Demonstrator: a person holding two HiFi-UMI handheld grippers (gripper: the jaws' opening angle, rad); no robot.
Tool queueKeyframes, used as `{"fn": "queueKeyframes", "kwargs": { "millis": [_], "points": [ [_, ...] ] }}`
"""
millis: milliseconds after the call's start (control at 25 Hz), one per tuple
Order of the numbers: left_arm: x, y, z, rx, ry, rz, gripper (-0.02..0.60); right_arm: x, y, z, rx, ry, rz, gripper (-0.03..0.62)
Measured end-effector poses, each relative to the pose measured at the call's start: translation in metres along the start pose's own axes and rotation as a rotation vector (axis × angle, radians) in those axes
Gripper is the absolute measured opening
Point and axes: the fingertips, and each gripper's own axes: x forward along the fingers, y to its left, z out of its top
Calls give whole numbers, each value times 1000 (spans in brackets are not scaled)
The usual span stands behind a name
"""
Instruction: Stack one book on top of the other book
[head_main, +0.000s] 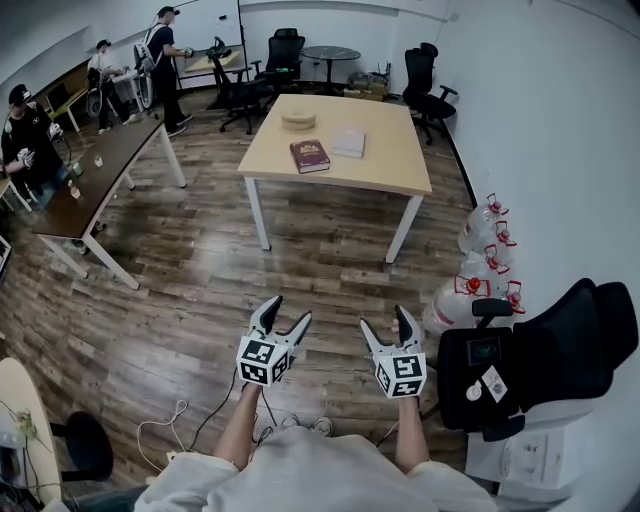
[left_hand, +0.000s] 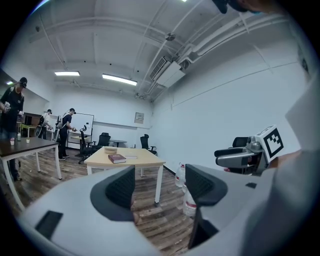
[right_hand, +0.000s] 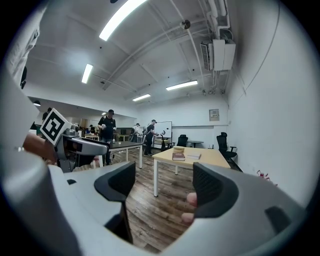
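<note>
A dark red book (head_main: 309, 155) and a white book (head_main: 349, 143) lie side by side, apart, on a light wooden table (head_main: 400, 170) well ahead of me. The red book (left_hand: 117, 158) and the white book (left_hand: 131, 157) show small in the left gripper view. In the right gripper view, too, the red book (right_hand: 178, 156) and the white one (right_hand: 193, 156) are far off. My left gripper (head_main: 281, 320) and right gripper (head_main: 386, 327) hang over the wooden floor, far short of the table. Both stand open with nothing between their jaws.
A round tan object (head_main: 298, 121) sits on the table behind the books. Water jugs (head_main: 480, 265) and a black chair (head_main: 560, 360) stand at my right by the wall. A dark table (head_main: 95, 190) with people around it is at the left.
</note>
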Motion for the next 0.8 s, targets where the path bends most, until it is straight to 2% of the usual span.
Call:
{"fn": "queueKeyframes", "kwargs": {
  "millis": [400, 800],
  "points": [
    [14, -3, -7, -3, 6, 25, 314, 8, -15, -8, -4, 10, 13, 344],
    [53, 13, -7, -8, 10, 18, 314, 43, -35, -9, -13, 17, 5, 341]
  ]
}}
